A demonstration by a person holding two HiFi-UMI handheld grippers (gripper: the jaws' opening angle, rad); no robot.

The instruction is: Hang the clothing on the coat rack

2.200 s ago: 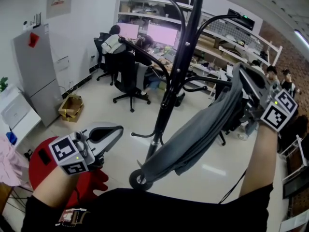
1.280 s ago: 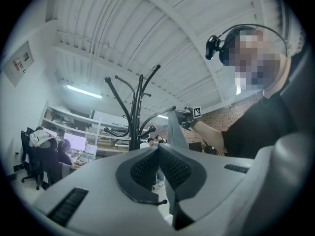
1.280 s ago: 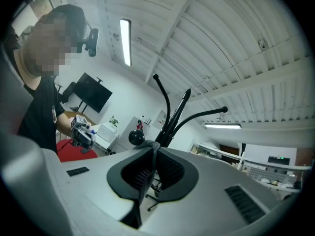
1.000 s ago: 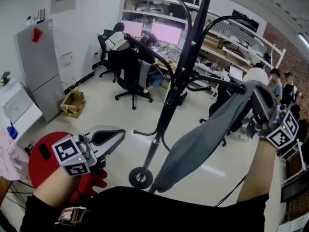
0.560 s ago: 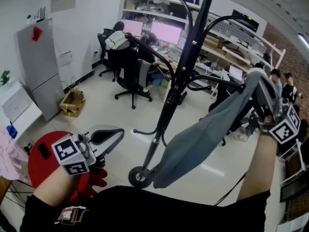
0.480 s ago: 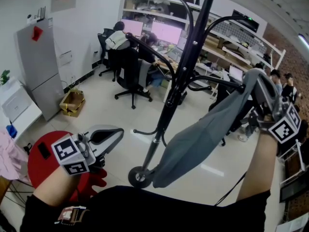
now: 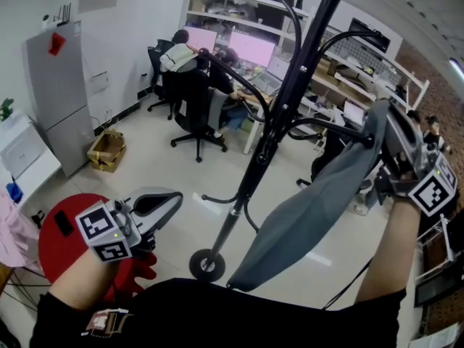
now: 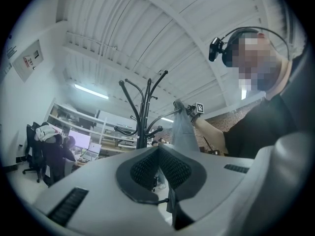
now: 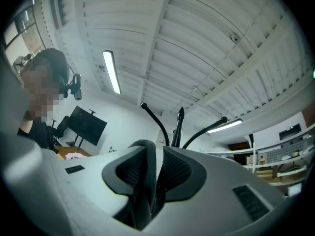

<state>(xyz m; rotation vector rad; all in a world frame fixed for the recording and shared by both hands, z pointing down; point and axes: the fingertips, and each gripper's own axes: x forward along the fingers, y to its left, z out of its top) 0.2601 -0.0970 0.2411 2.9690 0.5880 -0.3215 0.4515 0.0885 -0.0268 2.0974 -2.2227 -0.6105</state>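
The black coat rack (image 7: 283, 107) stands mid-room on a round base (image 7: 206, 265); its curved hooks (image 9: 178, 127) show in the right gripper view. My right gripper (image 7: 384, 122) is up beside a right-hand rack arm. A grey garment (image 7: 312, 209) hangs from it in a long fold. Its jaws have just been opening: the cloth (image 9: 145, 181) drapes over one finger, with a thin gap to the other pad. My left gripper (image 7: 170, 200) sits low at the left, shut on nothing. The left gripper view shows the rack (image 8: 142, 117) and the garment (image 8: 183, 132).
A red stool (image 7: 61, 230) stands under my left hand, and pink cloth (image 7: 11, 230) lies at the left edge. A black office chair (image 7: 192, 100) and people at desks with lit monitors are beyond the rack. A grey cabinet (image 7: 54, 93) and a cardboard box (image 7: 105, 154) stand by the left wall.
My right gripper has risen a little with the grey garment, staying close to the rack's right arm. The left gripper has stayed where it was.
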